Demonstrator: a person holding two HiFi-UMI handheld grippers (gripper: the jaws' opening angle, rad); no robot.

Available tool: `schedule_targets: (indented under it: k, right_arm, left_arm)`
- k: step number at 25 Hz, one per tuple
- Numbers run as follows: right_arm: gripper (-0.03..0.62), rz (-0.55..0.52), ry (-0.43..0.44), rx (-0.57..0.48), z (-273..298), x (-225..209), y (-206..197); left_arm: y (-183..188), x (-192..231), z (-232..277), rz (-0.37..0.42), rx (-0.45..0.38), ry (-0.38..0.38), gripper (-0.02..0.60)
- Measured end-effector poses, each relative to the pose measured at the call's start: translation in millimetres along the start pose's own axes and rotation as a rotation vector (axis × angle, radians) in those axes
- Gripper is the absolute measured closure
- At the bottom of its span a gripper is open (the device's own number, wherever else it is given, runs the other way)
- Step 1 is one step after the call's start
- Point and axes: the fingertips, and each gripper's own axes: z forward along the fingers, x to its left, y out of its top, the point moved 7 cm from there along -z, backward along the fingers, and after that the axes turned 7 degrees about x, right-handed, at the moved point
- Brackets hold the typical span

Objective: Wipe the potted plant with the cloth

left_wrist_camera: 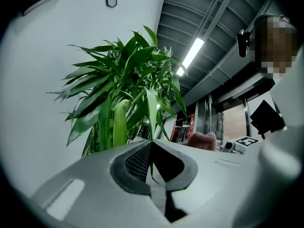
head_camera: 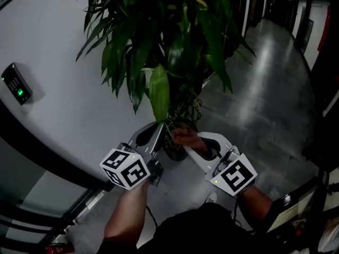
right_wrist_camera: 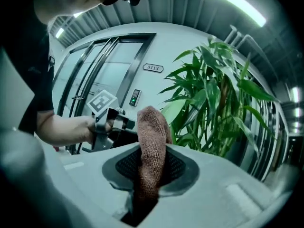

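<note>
The right gripper (right_wrist_camera: pixel 151 169) has its jaws closed on a brown terry cloth (right_wrist_camera: pixel 152 132). The cloth stands upright out of the black textured pads, its rounded end uppermost.

Right of the cloth is a potted plant with long green leaves (right_wrist_camera: pixel 216 96); its pot is not in view. One broad pale-green leaf (right_wrist_camera: pixel 174 109) runs from the plant and passes behind the cloth.

Left of the cloth, a hand (right_wrist_camera: pixel 76 129) holds the left gripper (right_wrist_camera: pixel 118 124), which carries a square-marker cube (right_wrist_camera: pixel 101 102).

Background: a white wall with an oval number plate (right_wrist_camera: pixel 153 68) and a keypad with a green light (right_wrist_camera: pixel 135 97), a dark-framed glass door (right_wrist_camera: pixel 95 75), and a ceiling light strip (right_wrist_camera: pixel 232 4).
</note>
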Motion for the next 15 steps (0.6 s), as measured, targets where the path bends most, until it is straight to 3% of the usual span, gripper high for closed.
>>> schedule_targets:
  k: [4,8,11,15]
  right_arm:
    - [0.53,-0.241,-0.076,0.045,24,-8,34]
    - [0.53,-0.456,-0.207,0.052,44,-25,74]
    - [0.53,-0.545,-0.269,0.042,55,-40,98]
    - [0.53,-0.586,-0.291,0.05,73,-54,112]
  left_arm:
    - [-7,-1,-10,-0.046,-0.001,-0.009,0.563]
    - [-10,1,-15,-0.079,0.0,0.001,0.563]
    - [-14,1,-15,-0.089,0.003,0.007,0.563]
    - [-16,-6,-17,-0.065,0.018,0.008,0.563]
